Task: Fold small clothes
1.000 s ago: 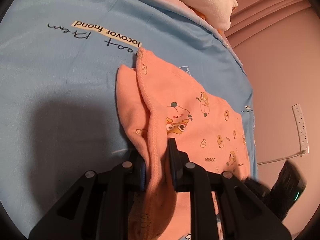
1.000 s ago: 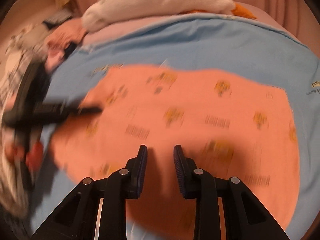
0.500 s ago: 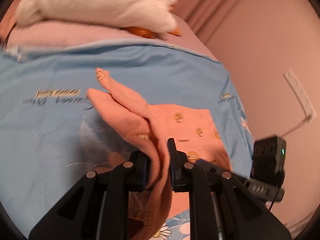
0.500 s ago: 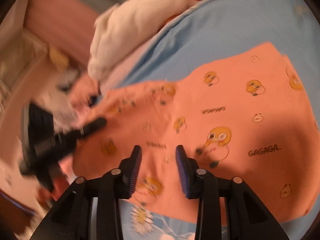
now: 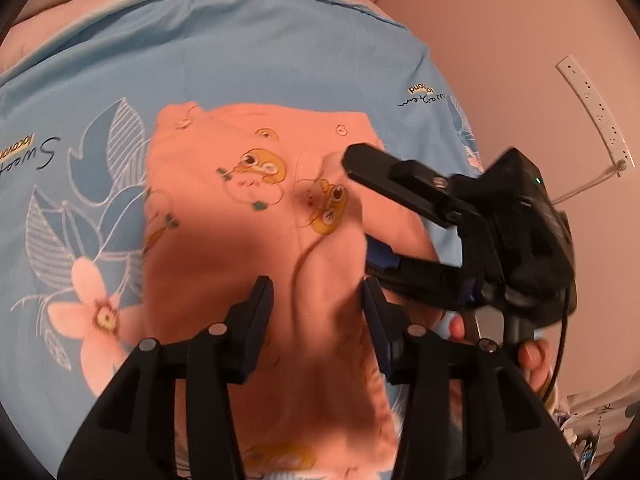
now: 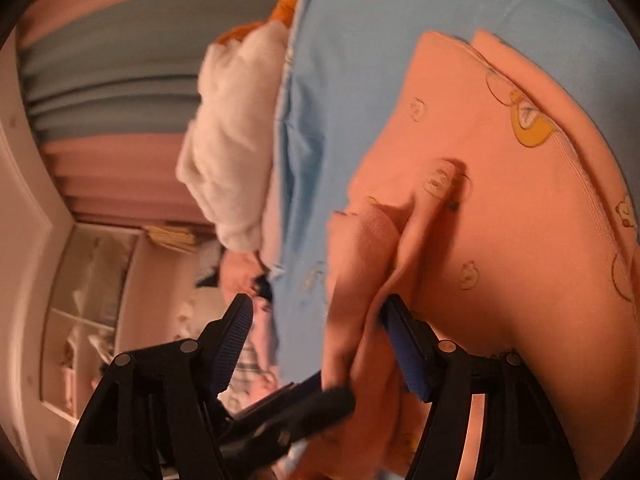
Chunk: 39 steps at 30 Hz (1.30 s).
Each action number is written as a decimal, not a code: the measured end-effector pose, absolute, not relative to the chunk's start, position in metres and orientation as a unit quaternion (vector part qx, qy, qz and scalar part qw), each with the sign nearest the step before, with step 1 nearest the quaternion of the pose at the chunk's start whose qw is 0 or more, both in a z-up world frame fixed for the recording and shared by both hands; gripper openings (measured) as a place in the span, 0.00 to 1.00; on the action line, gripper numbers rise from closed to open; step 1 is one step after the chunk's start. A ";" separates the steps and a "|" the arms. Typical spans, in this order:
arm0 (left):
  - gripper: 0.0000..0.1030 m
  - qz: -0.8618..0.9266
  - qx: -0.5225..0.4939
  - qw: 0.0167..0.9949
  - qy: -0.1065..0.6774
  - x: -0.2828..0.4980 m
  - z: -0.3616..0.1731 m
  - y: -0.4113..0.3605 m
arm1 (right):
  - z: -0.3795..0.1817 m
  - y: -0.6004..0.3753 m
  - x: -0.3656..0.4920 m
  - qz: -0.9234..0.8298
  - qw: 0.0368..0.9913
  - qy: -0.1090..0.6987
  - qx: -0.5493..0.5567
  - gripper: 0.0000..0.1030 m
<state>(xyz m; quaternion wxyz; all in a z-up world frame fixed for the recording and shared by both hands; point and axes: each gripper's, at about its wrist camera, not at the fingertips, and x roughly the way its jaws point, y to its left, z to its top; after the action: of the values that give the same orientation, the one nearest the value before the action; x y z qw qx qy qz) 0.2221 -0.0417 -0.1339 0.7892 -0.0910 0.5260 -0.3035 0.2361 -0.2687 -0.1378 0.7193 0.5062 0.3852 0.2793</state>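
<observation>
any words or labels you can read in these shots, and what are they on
"Sweet Dream": script on the blue sheet, upside down at its right corner; my best reading.
Yellow tag above it: too small to read.
Same script at the sheet's left edge: cut off.
Peach garment: cartoon prints only, no legible words.
Right wrist view: none.

Garment [image 5: 256,216] is salmon-orange w/ yellow cartoon prints. Sheet [image 5: 240,48] is light blue w/ pink flower at 9 o'clock. Grippers are black, pads [image 6: 404,352] blue.
</observation>
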 end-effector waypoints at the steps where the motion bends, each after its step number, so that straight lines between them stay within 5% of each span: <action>1: 0.44 -0.306 -0.095 0.789 0.524 0.219 -0.134 -0.035 | -0.137 -0.265 0.237 0.273 0.726 0.394 0.493 0.66; 6: 0.44 -0.281 -0.115 0.803 0.513 0.207 -0.133 0.009 | -0.131 -0.239 0.253 0.229 0.775 0.431 0.401 0.59; 10: 0.44 -0.249 -0.137 0.805 0.521 0.204 -0.141 0.045 | -0.126 -0.227 0.263 0.173 0.823 0.435 0.323 0.11; 20: 0.44 -0.246 -0.159 0.802 0.520 0.209 -0.147 0.052 | -0.064 -0.260 0.258 0.133 0.894 0.375 0.205 0.10; 28: 0.44 -0.259 -0.142 0.794 0.531 0.215 -0.156 0.020 | -0.111 -0.302 0.279 0.090 0.876 0.420 0.222 0.10; 34: 0.44 -0.276 -0.127 0.801 0.515 0.220 -0.146 -0.003 | -0.121 -0.318 0.272 0.095 0.867 0.414 0.261 0.29; 39: 0.42 -0.291 -0.123 0.813 0.488 0.228 -0.137 -0.021 | -0.081 -0.321 0.230 0.073 0.913 0.352 0.194 0.32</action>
<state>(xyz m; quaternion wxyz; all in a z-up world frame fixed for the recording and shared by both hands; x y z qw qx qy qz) 0.2280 -0.0207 -0.1365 0.8134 -0.1234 0.4880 -0.2914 0.2303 -0.3209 -0.0805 0.9128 0.1937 0.3521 0.0734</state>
